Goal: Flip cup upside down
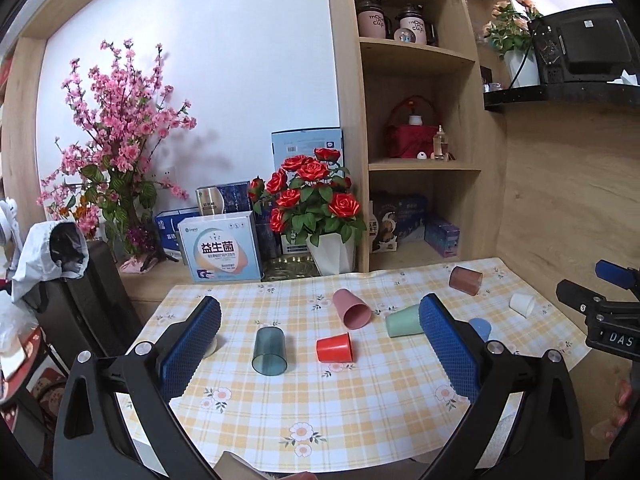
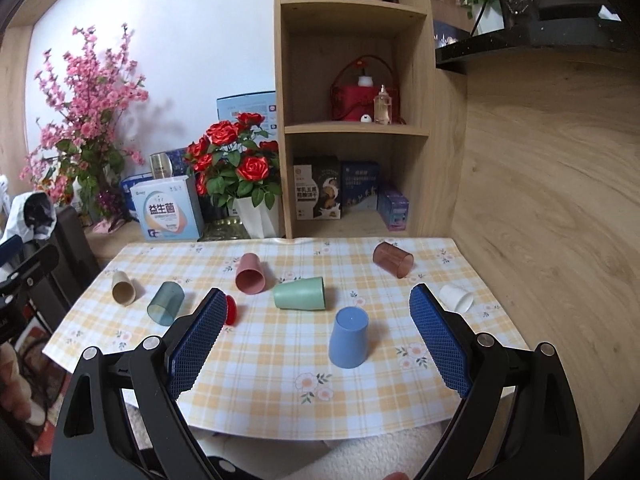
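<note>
1. The left gripper [image 1: 320,336] hangs above the near part of the table, its two blue fingers [image 1: 192,348] spread wide, and it holds nothing.
2. The right gripper [image 2: 316,332] is also wide open and empty, above the near right part of the table.
3. The table carries a yellow checked tablecloth [image 2: 260,380] with small flowers printed on it.
4. A blue cup [image 2: 349,336] stands upside down, mouth on the cloth, between the right gripper's fingers in the right wrist view, but nothing touches it.
5. A green cup [image 2: 300,294] lies on its side just behind the blue cup.
6. A pink cup [image 2: 250,274] lies on its side, left of the green one, with its mouth toward the camera.
7. A red cup [image 1: 335,347] sits near the middle of the cloth; in the left wrist view it appears to rest mouth down.
8. A dark teal transparent cup [image 1: 270,350] lies on its side, left of the red cup.
9. A beige cup [image 2: 123,288] lies near the left edge of the cloth.
10. A brown transparent cup [image 2: 393,260] lies at the far right corner, and a white cup [image 2: 457,298] lies near the right edge.
11. Behind the table stand a pot of red roses [image 2: 236,160] and a wooden shelf [image 2: 356,128].
</note>
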Action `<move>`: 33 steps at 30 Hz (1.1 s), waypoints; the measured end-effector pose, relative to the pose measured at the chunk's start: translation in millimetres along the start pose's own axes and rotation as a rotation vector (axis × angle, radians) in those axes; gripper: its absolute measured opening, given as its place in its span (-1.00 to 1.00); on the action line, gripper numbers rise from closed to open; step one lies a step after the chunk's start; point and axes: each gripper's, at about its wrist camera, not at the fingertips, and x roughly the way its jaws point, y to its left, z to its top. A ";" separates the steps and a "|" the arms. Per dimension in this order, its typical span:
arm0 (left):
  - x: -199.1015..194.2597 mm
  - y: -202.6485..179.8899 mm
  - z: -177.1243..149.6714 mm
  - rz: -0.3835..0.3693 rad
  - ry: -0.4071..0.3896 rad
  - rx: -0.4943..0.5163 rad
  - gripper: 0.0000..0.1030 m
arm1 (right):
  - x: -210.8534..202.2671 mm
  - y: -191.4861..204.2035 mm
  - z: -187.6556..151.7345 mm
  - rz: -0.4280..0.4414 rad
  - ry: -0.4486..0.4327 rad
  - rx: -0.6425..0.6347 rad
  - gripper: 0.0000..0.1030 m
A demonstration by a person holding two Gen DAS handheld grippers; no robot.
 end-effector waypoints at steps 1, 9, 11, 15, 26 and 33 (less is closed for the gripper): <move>-0.7 -0.5 -1.1 -0.002 0.002 0.000 0.88 | -1.3 0.0 0.7 -0.001 -0.003 0.001 0.74; -3.5 1.9 -1.0 0.002 -0.008 -0.020 0.88 | -3.0 -0.4 2.7 0.002 -0.021 0.014 0.74; -3.4 3.8 -0.4 0.006 -0.007 -0.025 0.88 | -2.2 0.1 2.7 0.007 -0.017 0.015 0.74; -3.4 6.4 -0.2 0.006 -0.007 -0.037 0.88 | -1.5 1.9 2.8 0.007 -0.016 0.011 0.74; -6.2 13.3 -2.4 0.004 -0.006 -0.081 0.88 | 0.1 6.3 1.7 0.006 -0.016 0.006 0.74; -3.6 16.2 -3.6 0.004 0.004 -0.092 0.88 | 0.1 7.1 0.3 0.009 -0.009 0.001 0.74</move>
